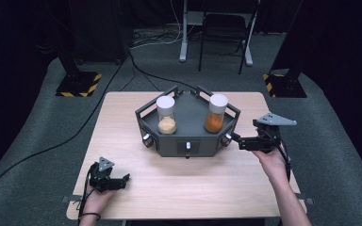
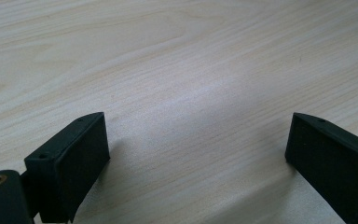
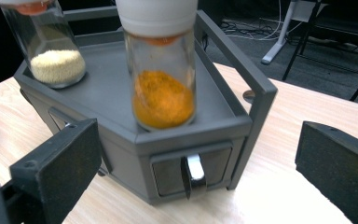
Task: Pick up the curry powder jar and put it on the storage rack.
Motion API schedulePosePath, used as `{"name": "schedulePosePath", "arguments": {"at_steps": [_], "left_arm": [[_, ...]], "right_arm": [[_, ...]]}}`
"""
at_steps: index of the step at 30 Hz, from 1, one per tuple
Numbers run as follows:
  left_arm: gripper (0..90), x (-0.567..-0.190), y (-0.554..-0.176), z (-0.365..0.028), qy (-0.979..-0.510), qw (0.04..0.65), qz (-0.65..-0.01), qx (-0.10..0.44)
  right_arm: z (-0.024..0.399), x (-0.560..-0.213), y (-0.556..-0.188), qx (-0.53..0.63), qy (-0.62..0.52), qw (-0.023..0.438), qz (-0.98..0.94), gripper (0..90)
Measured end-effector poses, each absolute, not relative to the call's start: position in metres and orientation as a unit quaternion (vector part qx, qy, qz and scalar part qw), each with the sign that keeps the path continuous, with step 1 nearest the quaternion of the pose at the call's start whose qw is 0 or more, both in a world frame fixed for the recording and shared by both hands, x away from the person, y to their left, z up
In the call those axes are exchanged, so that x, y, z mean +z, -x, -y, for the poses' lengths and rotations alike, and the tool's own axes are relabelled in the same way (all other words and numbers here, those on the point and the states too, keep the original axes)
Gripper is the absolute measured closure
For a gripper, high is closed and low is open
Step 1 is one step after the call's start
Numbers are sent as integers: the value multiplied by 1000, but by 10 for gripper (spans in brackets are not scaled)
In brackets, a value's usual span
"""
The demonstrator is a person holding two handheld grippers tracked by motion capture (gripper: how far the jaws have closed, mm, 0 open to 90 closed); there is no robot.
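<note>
A grey six-sided rack [image 1: 188, 113] with small drawers stands at the middle back of the wooden table [image 1: 179, 188]. Two white-lidded jars rest on it: one of pale grains [image 1: 166, 115] on the left, one of orange powder [image 1: 216, 114] on the right. My right gripper [image 1: 238, 140] is open at the rack's front right face, its jaws pointing at it. In the right gripper view the open right gripper [image 3: 198, 140] frames a drawer with a silver knob [image 3: 193, 175], below the orange jar [image 3: 161, 84]. My left gripper [image 1: 125, 179] rests open near the front left, over bare wood [image 2: 168, 70].
Other drawer knobs show on the rack's front [image 1: 187, 147] and front left [image 1: 146, 137]. Behind the table are a chair [image 1: 224, 33], a desk leg [image 1: 185, 33], two stands with yellow-black bases [image 1: 79, 84], and cables [image 1: 141, 70] on the grey floor.
</note>
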State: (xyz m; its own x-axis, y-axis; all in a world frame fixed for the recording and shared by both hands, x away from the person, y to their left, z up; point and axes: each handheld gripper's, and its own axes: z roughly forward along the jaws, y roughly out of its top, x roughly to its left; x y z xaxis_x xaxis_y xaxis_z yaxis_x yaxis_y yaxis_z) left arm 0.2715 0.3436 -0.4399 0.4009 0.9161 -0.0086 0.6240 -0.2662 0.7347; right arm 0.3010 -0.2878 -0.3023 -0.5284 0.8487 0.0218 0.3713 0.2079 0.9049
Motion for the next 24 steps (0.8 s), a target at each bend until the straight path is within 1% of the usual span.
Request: {"name": "schedulePosePath", "arguments": {"at_steps": [16,24], "left_arm": [[56,-440,-271,-344,-767,337,-501,216],[56,-440,-271,-343,-767,337,-501,216]], "right_arm": [[311,-336,-271,468,-432,259,-726,0],[326,-363,-257,468,-444,253,-721,0]]}}
